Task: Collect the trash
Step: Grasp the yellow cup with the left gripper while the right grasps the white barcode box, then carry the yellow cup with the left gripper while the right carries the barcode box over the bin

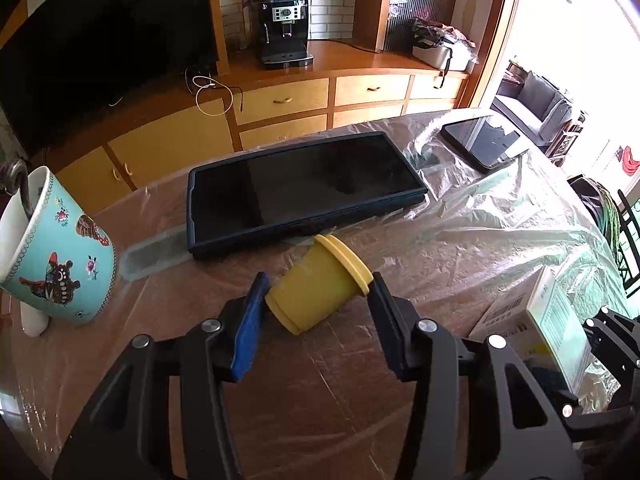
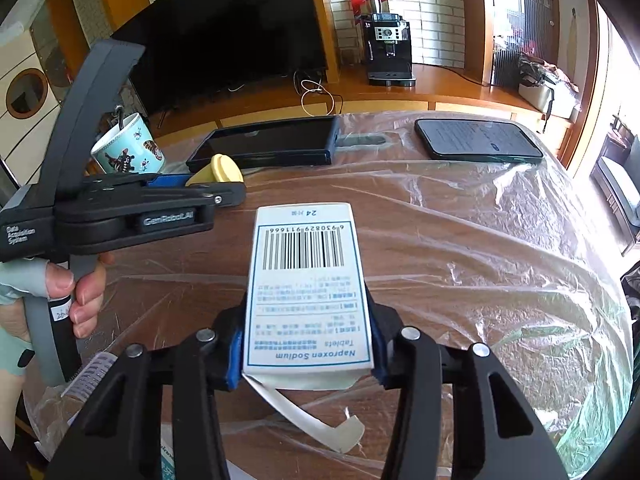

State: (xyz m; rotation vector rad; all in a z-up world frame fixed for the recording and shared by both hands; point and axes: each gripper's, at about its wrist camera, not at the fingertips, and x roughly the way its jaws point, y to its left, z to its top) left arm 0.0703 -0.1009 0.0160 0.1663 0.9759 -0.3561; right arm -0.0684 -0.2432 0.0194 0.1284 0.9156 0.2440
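A small yellow tub with a yellow lid lies on its side on the plastic-covered table. My left gripper is shut on it, its blue pad against the tub's base and the other finger against the lid. The right wrist view shows the same left gripper from the side with the yellow tub at its tips. My right gripper is shut on a white medicine box with a barcode, whose end flap hangs open. That white box also shows at the right of the left wrist view.
A turquoise patterned mug stands at the left. A dark tablet in a blue case lies behind the tub, and a black phone at the far right. A person's hand holds the left gripper's handle. Cabinets, a television and a coffee machine stand beyond.
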